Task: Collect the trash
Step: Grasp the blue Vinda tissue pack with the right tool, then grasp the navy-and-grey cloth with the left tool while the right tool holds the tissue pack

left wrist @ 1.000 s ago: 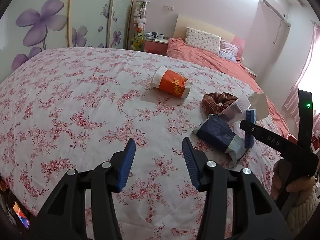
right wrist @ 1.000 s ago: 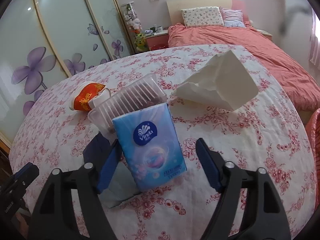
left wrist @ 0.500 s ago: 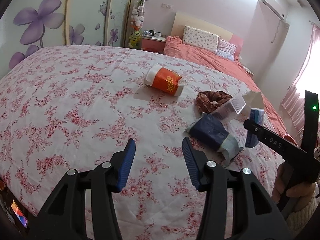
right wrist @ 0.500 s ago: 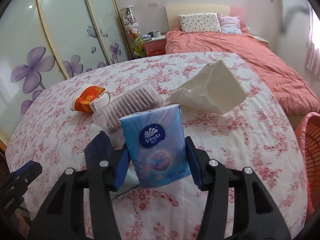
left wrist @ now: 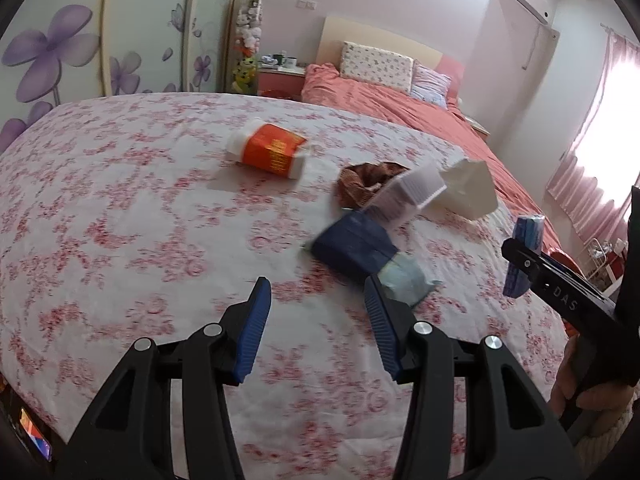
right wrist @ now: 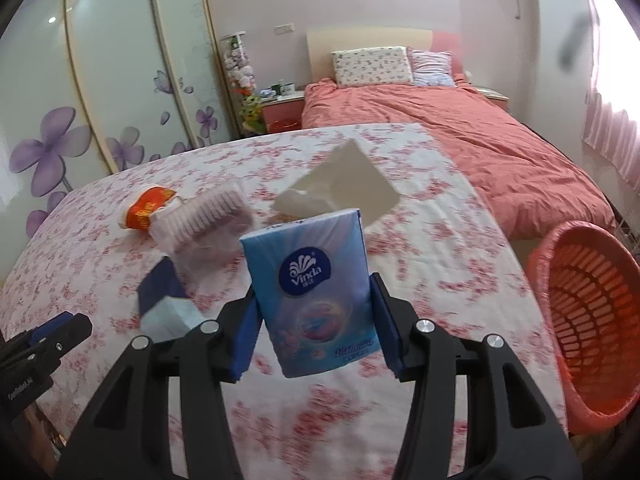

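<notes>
Pink-flowered white bedspread (left wrist: 120, 208) carries everything in the left wrist view. Our left gripper (left wrist: 316, 320) hangs over its near edge, jaws apart, nothing between them. Still lying on the spread toward the right edge: crushed orange-and-white paper cup (left wrist: 270, 152), brown knitted fabric ring (left wrist: 368, 178), clear ribbed plastic tray (left wrist: 404, 196), crumpled white paper bag (left wrist: 468, 192), dark blue and pale foil pouch (left wrist: 360, 246). The right gripper enters at the right side of this view, a person's hand (left wrist: 592, 384) on its handle, with a blue packet seen edge-on in its jaws.

Right wrist view: our right gripper (right wrist: 316, 324) is clamped on the blue plastic Vinda tissue pack (right wrist: 312, 296), which stands upright between the pads, clear of the spread. Its jaws have just been closing, with the pack between them. Orange slotted plastic basket (right wrist: 580, 312) sits off the right edge of the bedspread, below it.

Progress, as we judge it: one item picked, none visibly binned; five pieces left on the spread.

Hard to read: both views are motion-blurred; basket floor is cut off by the frame, so we can't say whether anything is inside; the pouch is partly behind the left pad here; the tray's contents are unclear.
</notes>
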